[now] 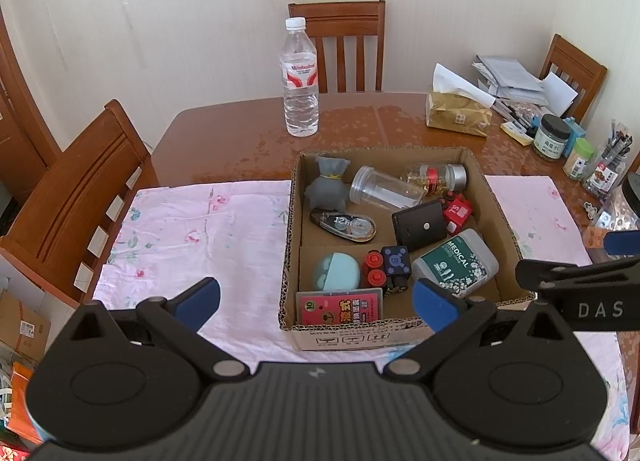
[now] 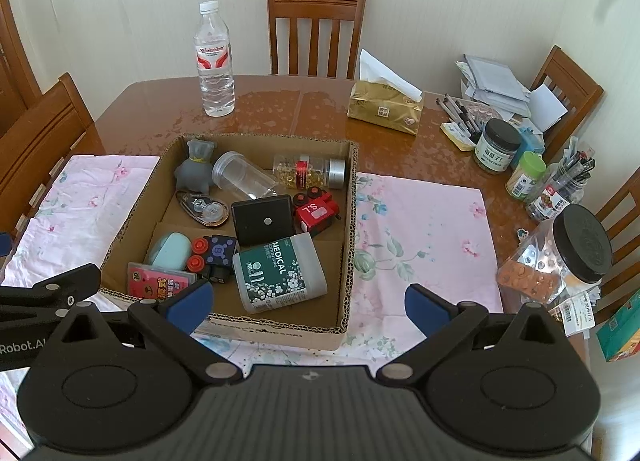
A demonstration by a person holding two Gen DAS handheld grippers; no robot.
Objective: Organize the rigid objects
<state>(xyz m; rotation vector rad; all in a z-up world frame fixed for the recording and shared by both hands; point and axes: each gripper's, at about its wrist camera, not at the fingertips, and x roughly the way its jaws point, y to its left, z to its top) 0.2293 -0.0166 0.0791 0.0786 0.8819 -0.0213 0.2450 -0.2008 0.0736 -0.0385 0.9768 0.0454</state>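
Cardboard box [image 2: 348, 229], frame centre, on pink cloth [image 2: 424, 221]; holds medical container [image 2: 280, 273], clear jar [image 2: 240, 177], capsule bottle [image 2: 312, 172], black case [image 2: 262, 220]; all likely light, stiff, smooth-sided, so grip across bodies; crowding hampers entry; left gripper [image 1: 316, 297] and right gripper [image 2: 308, 303] both wide, empty; water bottle [image 2: 214, 61] upper left, well apart.
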